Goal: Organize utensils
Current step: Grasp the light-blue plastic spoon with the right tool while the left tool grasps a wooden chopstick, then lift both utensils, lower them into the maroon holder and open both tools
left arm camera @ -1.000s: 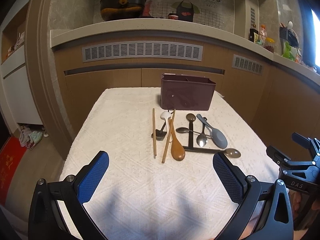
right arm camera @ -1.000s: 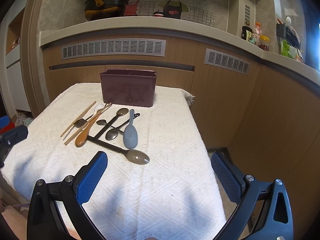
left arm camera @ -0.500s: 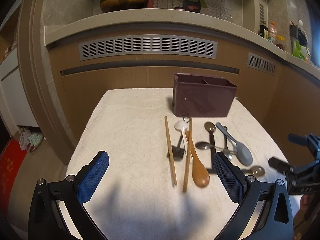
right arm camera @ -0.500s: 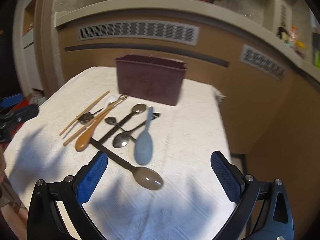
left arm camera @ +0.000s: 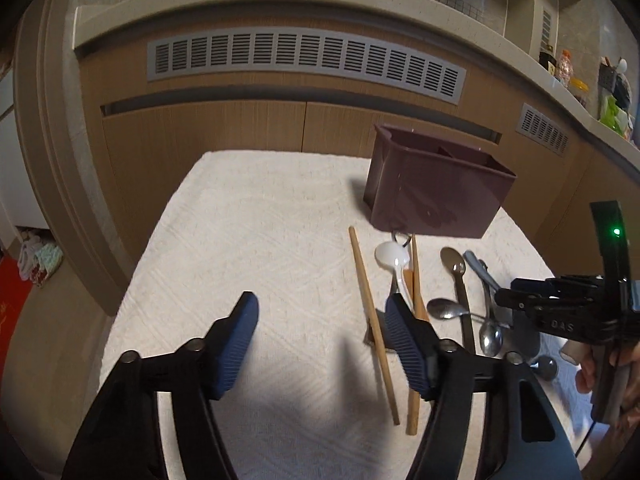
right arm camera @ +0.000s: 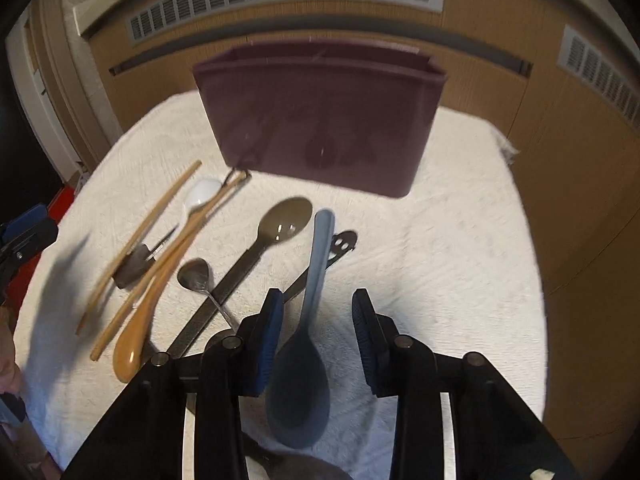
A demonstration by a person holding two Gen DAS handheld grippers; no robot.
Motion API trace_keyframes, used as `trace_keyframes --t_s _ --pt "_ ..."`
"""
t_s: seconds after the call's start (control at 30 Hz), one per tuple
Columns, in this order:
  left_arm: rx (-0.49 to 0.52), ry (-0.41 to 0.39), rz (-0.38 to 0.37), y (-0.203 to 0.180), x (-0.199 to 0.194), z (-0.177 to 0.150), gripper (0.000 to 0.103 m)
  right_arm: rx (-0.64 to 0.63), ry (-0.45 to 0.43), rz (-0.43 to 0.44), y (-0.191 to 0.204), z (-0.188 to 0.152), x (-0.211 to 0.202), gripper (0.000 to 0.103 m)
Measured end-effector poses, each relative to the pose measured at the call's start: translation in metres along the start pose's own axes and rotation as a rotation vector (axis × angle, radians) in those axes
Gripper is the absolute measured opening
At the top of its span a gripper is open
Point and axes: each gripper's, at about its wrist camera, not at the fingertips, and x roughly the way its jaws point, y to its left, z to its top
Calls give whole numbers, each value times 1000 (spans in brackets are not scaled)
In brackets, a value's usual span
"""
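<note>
A maroon utensil holder point(left arm camera: 436, 188) point(right arm camera: 320, 116) stands at the back of the white cloth. In front of it lie wooden chopsticks point(left arm camera: 372, 320), a white spoon point(left arm camera: 392, 258), a wooden spoon point(right arm camera: 132, 344), several metal spoons point(left arm camera: 448, 308) and a grey-blue rice scoop point(right arm camera: 304, 364). My left gripper point(left arm camera: 320, 320) is open just left of the chopsticks, its right finger over them. My right gripper point(right arm camera: 318, 316) is open low over the cloth, its jaws either side of the rice scoop's handle without touching it. It also shows in the left wrist view point(left arm camera: 560, 308).
The table's white cloth point(left arm camera: 260, 240) ends close on the left and right. Wooden cabinets with grey vents point(left arm camera: 304, 60) rise behind the holder. A black-handled brown spoon point(right arm camera: 284, 224) and a slotted metal handle point(right arm camera: 340, 244) lie beside the scoop.
Both grippers have dropped and moved forward toward the utensils. Both have narrowed but stay open. The right one now straddles the rice scoop; the left one has reached the chopsticks.
</note>
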Motion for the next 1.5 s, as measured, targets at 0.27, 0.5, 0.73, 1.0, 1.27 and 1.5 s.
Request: trace_keyframes --t_s 0.27,0.5,0.73,1.0,1.27,1.5 --pt "-24 87 -71 0 12 -5 60 -41 32 32 7 3 1 7" --pt "13 151 -119 -23 27 5 55 23 -26 80 -7 -6 -24 7" --pt "49 297 -234 -51 56 31 19 90 -60 127 -21 -17 -35 7" --pt "240 402 -98 -103 97 43 19 115 -86 166 -25 -23 -37 7" --pt "291 397 8 -116 115 31 16 115 -91 169 -27 -27 -42 7" --pt "101 256 -100 -89 75 23 6 117 -135 196 -25 -25 -59 7"
